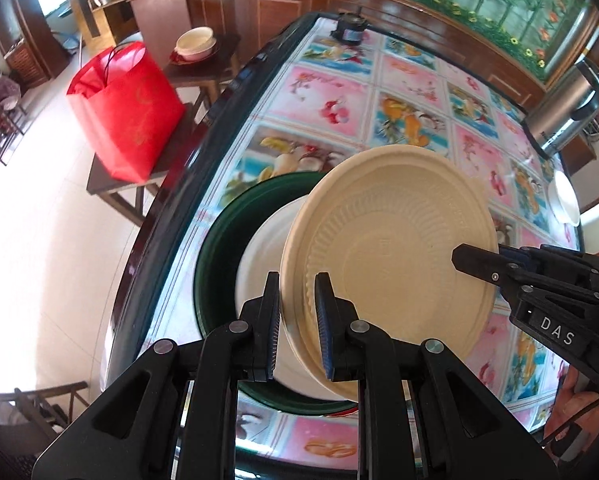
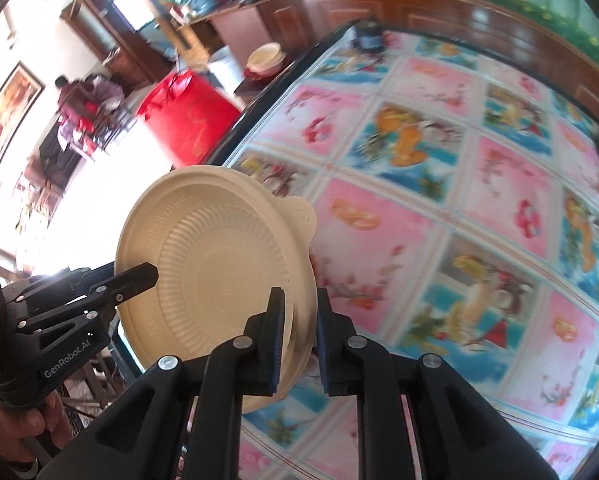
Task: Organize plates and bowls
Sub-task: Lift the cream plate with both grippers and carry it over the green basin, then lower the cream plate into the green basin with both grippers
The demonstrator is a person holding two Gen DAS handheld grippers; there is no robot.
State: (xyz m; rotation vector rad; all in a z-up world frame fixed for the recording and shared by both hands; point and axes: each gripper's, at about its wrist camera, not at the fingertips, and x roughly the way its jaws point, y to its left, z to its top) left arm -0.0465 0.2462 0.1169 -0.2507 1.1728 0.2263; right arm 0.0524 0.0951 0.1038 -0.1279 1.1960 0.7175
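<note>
Both grippers grip one beige ribbed plate [image 1: 387, 240], held tilted on edge above the table. My left gripper [image 1: 297, 320] is shut on its near rim. My right gripper [image 2: 299, 332] is shut on the opposite rim of the same plate [image 2: 215, 268], and its finger [image 1: 475, 264] reaches in from the right in the left wrist view. The left gripper's finger [image 2: 135, 278] shows at the left in the right wrist view. Under the plate a white plate [image 1: 259, 248] lies inside a dark green dish [image 1: 219, 240] near the table's left edge.
The table [image 1: 411, 80] has a colourful fruit-pattern cloth. A white bowl [image 1: 565, 200] sits at its right edge, a steel kettle [image 1: 563, 112] beyond it, a small dark object [image 1: 349, 26] at the far end. A red bag [image 1: 127, 108] and stacked bowls [image 1: 195, 44] rest on stools at left.
</note>
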